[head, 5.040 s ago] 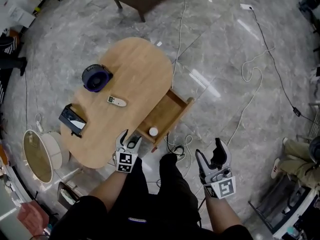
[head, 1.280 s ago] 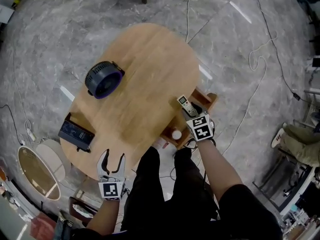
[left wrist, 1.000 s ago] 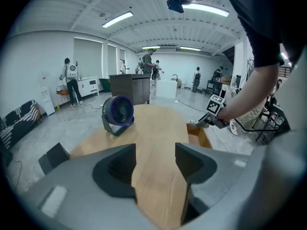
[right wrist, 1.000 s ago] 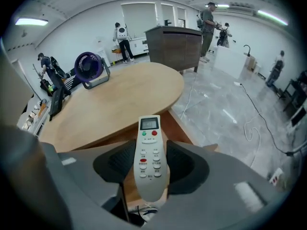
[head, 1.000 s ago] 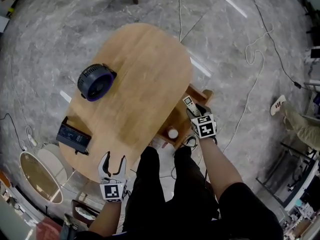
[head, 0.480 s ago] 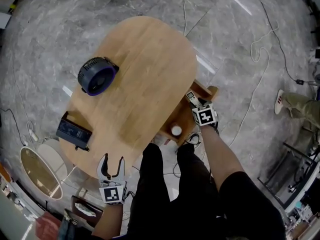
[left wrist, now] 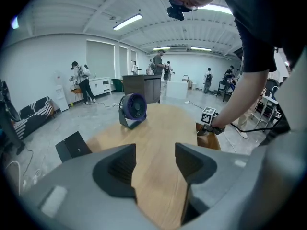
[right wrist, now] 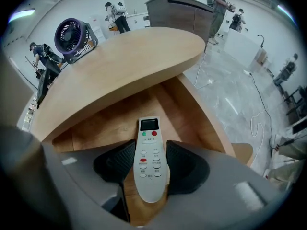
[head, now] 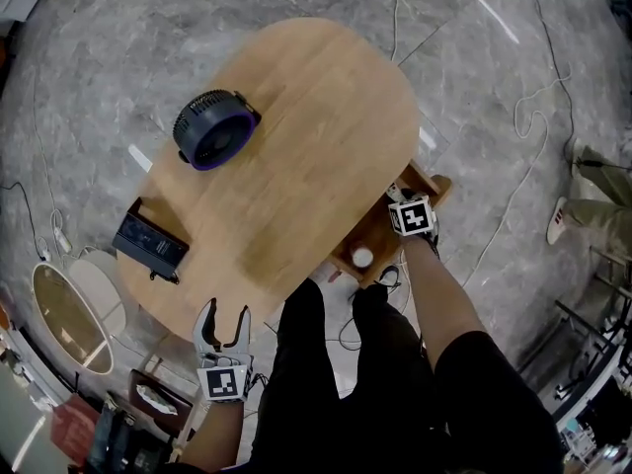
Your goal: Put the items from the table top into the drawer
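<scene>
The white remote (right wrist: 149,133) is clamped between the pads of my right gripper (right wrist: 151,158), pointing steeply down into the open wooden drawer (right wrist: 108,124) under the oval table top (right wrist: 120,61). In the head view the right gripper (head: 403,203) is low in the drawer (head: 379,233), and only the remote's tip (head: 396,193) shows. A small white round item (head: 362,257) lies in the drawer's near end. My left gripper (head: 223,324) is open and empty at the table's near edge. A purple fan (head: 212,129) and a black box (head: 150,243) stand on the table.
From the left gripper (left wrist: 153,163), the fan (left wrist: 133,109) stands ahead and the black box (left wrist: 72,146) to the left. Cables (head: 513,126) trail over the marble floor. A round white basket (head: 71,309) is near the table's left end. A bystander's legs (head: 592,205) are at the right.
My right gripper has sunk with the remote from above the drawer's edge down into the drawer. The left gripper has shifted slightly along the table's near edge, still open.
</scene>
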Motion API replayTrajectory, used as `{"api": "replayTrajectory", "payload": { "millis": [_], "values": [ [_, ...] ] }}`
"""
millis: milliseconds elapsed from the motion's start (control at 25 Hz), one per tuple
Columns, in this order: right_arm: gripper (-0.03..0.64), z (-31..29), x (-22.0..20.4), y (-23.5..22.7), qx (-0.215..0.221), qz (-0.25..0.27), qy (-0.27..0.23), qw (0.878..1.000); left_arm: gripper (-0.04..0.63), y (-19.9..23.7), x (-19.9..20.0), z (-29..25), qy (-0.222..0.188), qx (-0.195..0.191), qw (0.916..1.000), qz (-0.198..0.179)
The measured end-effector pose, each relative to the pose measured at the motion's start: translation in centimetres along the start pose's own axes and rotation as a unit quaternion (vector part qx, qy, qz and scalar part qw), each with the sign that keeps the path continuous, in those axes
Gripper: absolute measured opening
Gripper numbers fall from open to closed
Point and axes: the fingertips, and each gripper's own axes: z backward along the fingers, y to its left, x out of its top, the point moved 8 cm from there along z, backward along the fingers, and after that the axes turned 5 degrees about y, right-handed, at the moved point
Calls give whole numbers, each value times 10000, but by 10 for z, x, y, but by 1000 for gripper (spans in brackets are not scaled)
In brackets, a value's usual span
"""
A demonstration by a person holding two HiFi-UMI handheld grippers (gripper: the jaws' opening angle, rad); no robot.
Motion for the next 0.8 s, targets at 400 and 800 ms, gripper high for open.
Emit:
{"api": "replayTrajectory", "payload": {
  "millis": [400, 800],
  "values": [
    [231, -17, 0, 4, -98, 186, 266, 9994, 262, 11, -17, 6, 54, 55, 9999, 77],
    [231, -34, 1, 13, -48, 402, 420, 9983, 259, 13, -29, 3, 87, 15, 9998, 188]
  ]
}}
